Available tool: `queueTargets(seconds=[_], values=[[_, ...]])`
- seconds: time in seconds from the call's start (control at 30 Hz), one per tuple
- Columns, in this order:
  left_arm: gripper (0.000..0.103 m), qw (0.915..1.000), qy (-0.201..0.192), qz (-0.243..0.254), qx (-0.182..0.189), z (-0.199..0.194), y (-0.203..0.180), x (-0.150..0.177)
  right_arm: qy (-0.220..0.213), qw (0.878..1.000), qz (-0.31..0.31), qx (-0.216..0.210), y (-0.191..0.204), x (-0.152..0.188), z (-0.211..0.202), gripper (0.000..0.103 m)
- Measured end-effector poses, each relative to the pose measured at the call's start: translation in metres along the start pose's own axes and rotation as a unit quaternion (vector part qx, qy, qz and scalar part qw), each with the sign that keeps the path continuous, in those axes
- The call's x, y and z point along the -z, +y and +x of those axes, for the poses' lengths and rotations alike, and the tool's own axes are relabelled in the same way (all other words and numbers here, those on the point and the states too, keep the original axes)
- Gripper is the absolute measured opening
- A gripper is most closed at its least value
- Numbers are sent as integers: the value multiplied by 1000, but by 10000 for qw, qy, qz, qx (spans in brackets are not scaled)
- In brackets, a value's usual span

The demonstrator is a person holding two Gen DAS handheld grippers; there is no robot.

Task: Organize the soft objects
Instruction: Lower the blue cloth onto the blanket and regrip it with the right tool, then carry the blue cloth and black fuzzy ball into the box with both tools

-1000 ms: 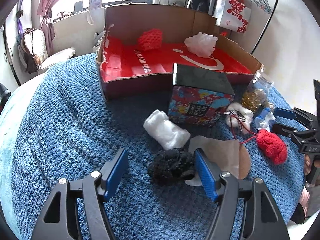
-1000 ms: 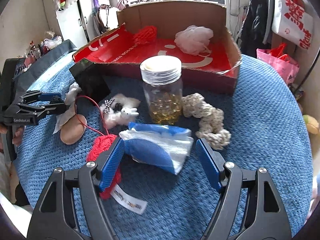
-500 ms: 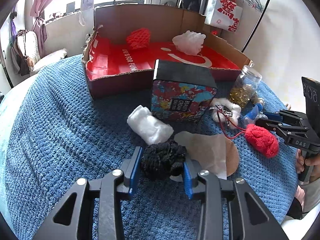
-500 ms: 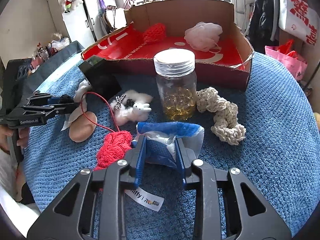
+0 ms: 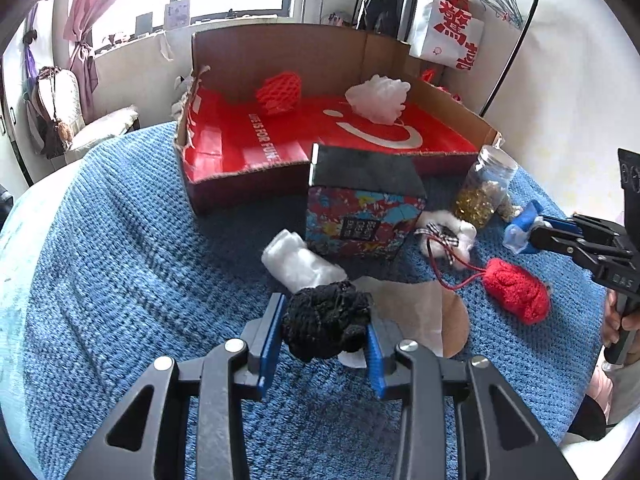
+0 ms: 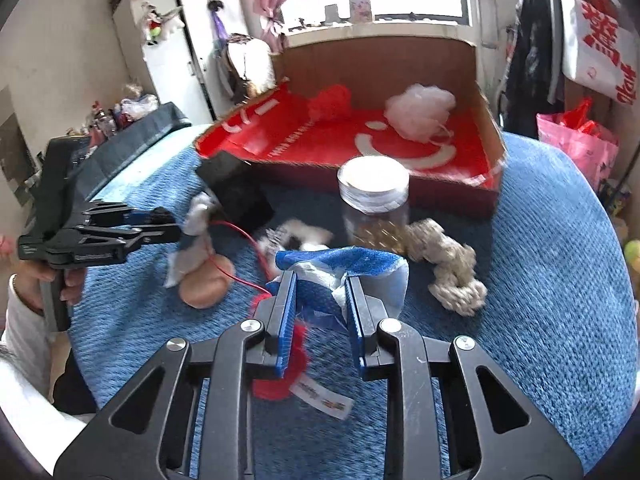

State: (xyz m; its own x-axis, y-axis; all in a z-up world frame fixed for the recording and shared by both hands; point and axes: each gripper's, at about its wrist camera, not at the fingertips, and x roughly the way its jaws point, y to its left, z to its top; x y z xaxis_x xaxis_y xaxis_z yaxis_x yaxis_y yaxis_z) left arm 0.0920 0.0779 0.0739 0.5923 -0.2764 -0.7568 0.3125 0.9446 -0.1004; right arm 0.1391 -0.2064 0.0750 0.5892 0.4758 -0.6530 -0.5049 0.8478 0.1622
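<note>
My left gripper (image 5: 322, 330) is shut on a black knitted clump (image 5: 325, 326), held just above the blue knitted cover. My right gripper (image 6: 320, 300) is shut on a blue-and-white bagged cloth (image 6: 344, 272), lifted off the cover; it also shows in the left wrist view (image 5: 520, 230). The open red cardboard box (image 5: 248, 152) at the back holds a red mesh ball (image 5: 280, 92) and a white pouf (image 5: 378, 98). A red knitted piece (image 5: 514, 290), a white roll (image 5: 300, 266), a small white plush (image 5: 448, 232) and a beige rope knot (image 6: 452, 264) lie on the cover.
A colourful black-topped gift box (image 5: 360, 208) stands in front of the red box. A glass jar (image 6: 374, 204) with gold contents stands beside it. A tan flat piece (image 5: 432, 320) lies right of the black clump. A clothes rack and bags stand behind.
Both grippers have closed on their objects and lifted them slightly: the left on the black clump, the right on the blue-and-white cloth, which now hangs above the red knitted piece.
</note>
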Motion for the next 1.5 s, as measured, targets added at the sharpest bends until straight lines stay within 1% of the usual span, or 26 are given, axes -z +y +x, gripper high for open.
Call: queueTargets(seconds=[0.2, 0.33, 0.53, 0.67, 0.8, 0.97, 1.07, 1.2, 1.37, 1.5], values=[[38, 9996, 30, 218, -191, 0, 2, -10, 26, 9990, -451, 14, 24, -12, 7, 22], [38, 9985, 62, 414, -357, 3, 6, -20, 62, 9964, -839, 113, 40, -19, 13, 22], [38, 9960, 102, 698, -549, 6, 12, -33, 116, 9903, -1331, 373, 56, -30, 25, 22], [38, 9942, 140, 872, -616, 8, 16, -42, 131, 9862, -1565, 516, 61, -40, 31, 22], [38, 9918, 93, 1064, -700, 7, 18, -56, 123, 9838, -1692, 582, 61, -50, 36, 22], [38, 9902, 19, 1201, -716, 6, 19, -71, 127, 9804, -1843, 684, 60, -64, 42, 22], [38, 9898, -16, 1257, -674, 6, 19, -81, 156, 9794, -1893, 693, 58, -74, 47, 22], [38, 9893, -26, 1336, -594, 12, 20, -97, 217, 9800, -1884, 600, 52, -88, 55, 22], [38, 9905, 125, 1347, -253, 27, 21, -119, 359, 9835, -1749, 294, 40, -111, 67, 22], [38, 9909, 344, 1302, 53, 45, 23, -138, 553, 9875, -1477, -35, 22, -135, 84, 22]])
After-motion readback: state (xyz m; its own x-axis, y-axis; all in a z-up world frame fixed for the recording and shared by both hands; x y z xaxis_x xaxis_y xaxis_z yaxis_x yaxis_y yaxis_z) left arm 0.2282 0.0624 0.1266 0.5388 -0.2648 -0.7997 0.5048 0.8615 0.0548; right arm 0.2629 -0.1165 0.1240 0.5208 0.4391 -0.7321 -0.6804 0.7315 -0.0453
